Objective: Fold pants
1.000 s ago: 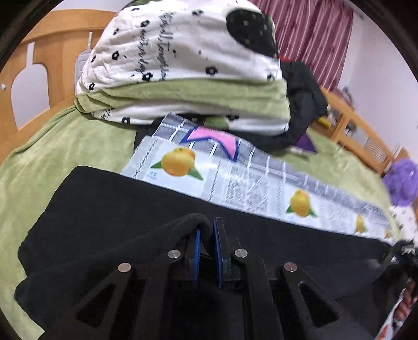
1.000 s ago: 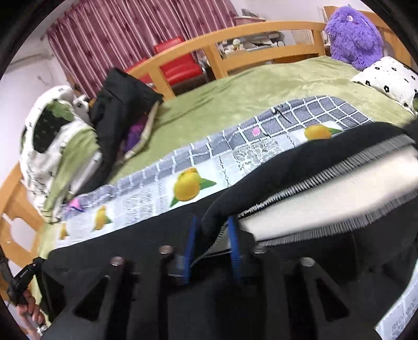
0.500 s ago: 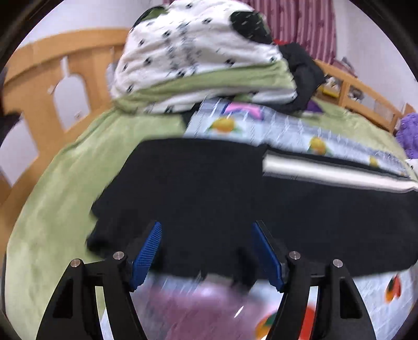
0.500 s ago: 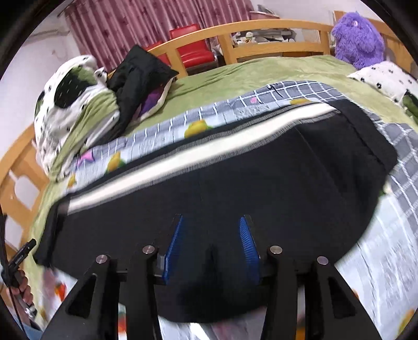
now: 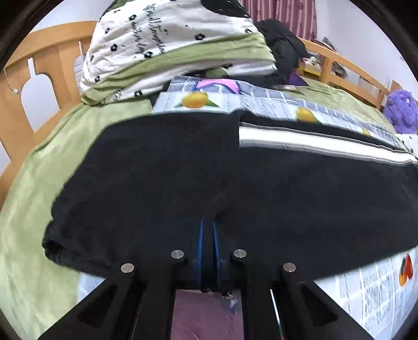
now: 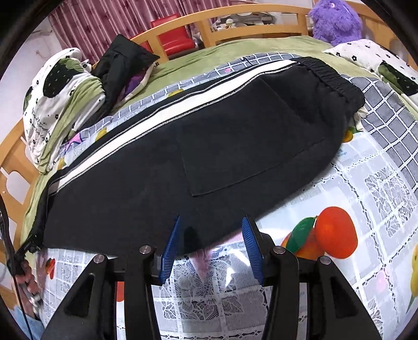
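The black pants [image 6: 235, 146] with a white side stripe [image 6: 167, 104] lie folded lengthwise across the fruit-print sheet [image 6: 365, 209] on the bed. Their elastic waistband [image 6: 331, 75] is at the far right in the right wrist view. In the left wrist view the pants [image 5: 183, 170] fill the middle, leg ends at the left. My left gripper [image 5: 208, 230] is shut on the near edge of the pants. My right gripper [image 6: 211, 235] is open, its blue pads either side of the near edge of the pants, holding nothing.
A pile of white and green bedding [image 5: 169, 44] and a black jacket [image 6: 122, 62] lie at the far side of the bed. A wooden bed rail [image 6: 235, 15], a purple plush toy [image 6: 337, 21] and a pillow [image 6: 376, 60] are at the back right.
Both grippers laid the pants down, opened and drew back to the near edge. Since half a second ago the left gripper has shut on that edge; the right stays open.
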